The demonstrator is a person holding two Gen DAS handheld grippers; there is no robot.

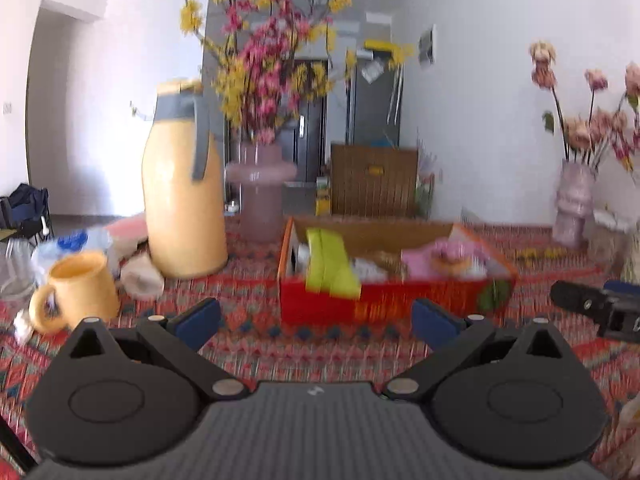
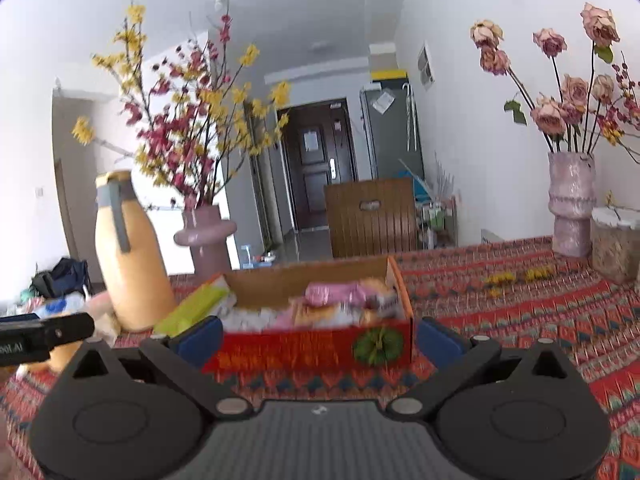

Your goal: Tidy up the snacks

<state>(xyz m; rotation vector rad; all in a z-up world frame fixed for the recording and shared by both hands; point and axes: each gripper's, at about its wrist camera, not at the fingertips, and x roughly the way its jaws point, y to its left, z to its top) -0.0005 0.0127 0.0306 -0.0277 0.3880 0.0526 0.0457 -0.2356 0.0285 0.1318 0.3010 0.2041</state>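
Left gripper (image 1: 316,320): gaped wide, held nothing.
Right gripper (image 2: 318,338): gaped wide, empty.
Box (image 1: 384,300): held snacks (image 1: 444,258).

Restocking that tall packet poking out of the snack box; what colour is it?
Lime green packet, standing at the red box's left end; left wrist view shows it best.

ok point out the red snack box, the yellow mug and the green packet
red snack box (image 1: 384,304), left wrist view, on its red front wall
yellow mug (image 1: 82,286), left wrist view, on its body
green packet (image 1: 330,266), left wrist view, on its upright face in the box
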